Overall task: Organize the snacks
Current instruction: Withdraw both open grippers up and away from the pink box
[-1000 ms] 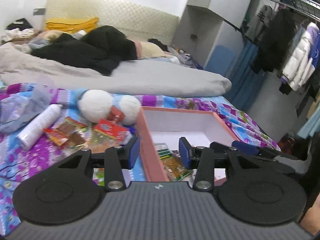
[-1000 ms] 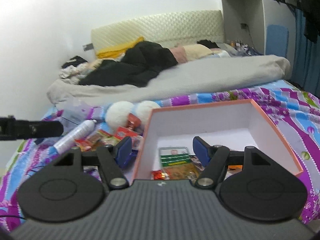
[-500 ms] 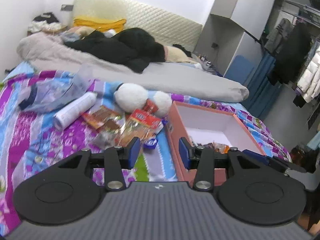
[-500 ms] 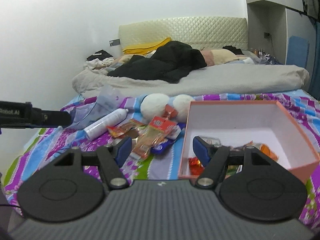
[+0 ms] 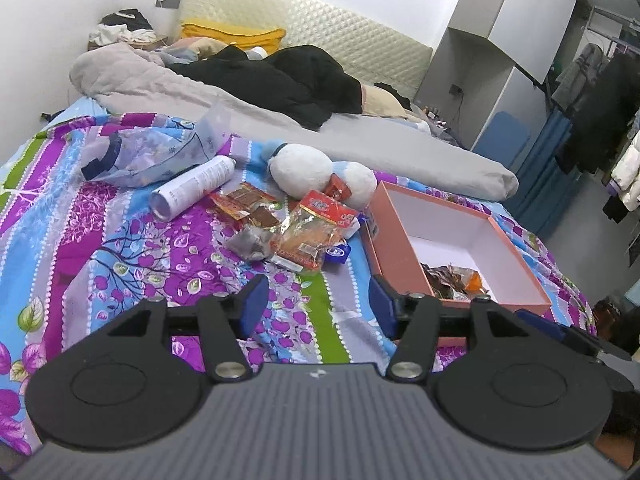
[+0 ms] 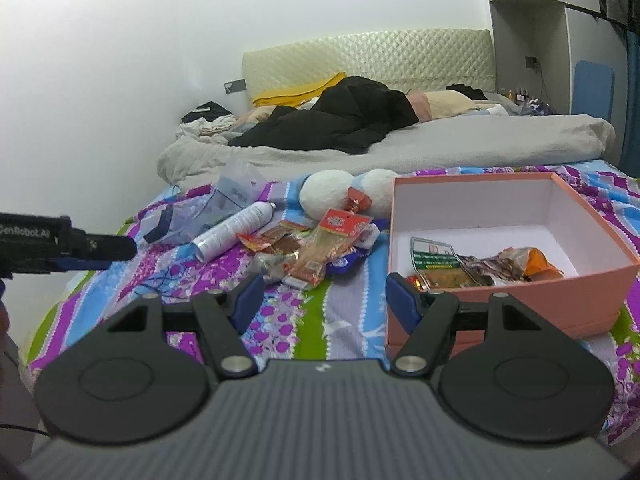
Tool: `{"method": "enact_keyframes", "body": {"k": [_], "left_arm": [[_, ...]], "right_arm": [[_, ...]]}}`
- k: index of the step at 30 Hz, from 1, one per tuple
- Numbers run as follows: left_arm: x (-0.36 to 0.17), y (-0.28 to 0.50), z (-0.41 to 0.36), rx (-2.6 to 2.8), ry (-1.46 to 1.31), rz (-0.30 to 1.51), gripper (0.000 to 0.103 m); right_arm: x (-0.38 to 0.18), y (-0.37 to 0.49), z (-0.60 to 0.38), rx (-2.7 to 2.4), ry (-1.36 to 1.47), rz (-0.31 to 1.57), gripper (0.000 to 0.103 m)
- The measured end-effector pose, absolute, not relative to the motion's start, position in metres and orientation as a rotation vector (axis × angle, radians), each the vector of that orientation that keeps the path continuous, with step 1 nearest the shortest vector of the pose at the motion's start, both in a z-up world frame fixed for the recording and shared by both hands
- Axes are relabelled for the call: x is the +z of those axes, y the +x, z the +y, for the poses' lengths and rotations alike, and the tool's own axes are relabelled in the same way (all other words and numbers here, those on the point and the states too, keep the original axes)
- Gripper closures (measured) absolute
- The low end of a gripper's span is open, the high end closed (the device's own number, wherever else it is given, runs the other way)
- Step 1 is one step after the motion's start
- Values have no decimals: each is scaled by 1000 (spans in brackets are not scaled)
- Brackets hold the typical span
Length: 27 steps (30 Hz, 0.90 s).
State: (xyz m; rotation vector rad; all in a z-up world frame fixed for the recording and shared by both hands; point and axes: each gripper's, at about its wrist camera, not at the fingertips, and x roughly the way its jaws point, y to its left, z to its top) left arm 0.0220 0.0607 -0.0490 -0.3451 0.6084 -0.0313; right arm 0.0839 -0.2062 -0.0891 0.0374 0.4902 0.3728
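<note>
Lying on the bed from left to right are a white spray can, loose snack packets and the pink box, while the left hand-held gripper is opening, empty, and the right hand-held gripper gapes empty.

Salmon-pink box with white inside, purple-blue-green floral bedspread, red snack packets

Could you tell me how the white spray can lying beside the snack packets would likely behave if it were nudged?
The white spray can lies on its side, so it would probably roll. The soft bedspread may slow it.
</note>
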Motion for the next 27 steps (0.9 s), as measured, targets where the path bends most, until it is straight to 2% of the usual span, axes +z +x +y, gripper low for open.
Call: {"method": "enact_keyframes", "body": {"k": [3,19,27], "left_arm": [[-53,24,64,-24,-341,617,35],[-78,32,97,-14,-444,608,31],[-114,56,115,69,-566,633,30]], "right_arm": [[-93,80,-208,364,32,500,34],[-100,83,-191,334,-13,522,34],[-122,118,-160,422,-86,586,34]]}}
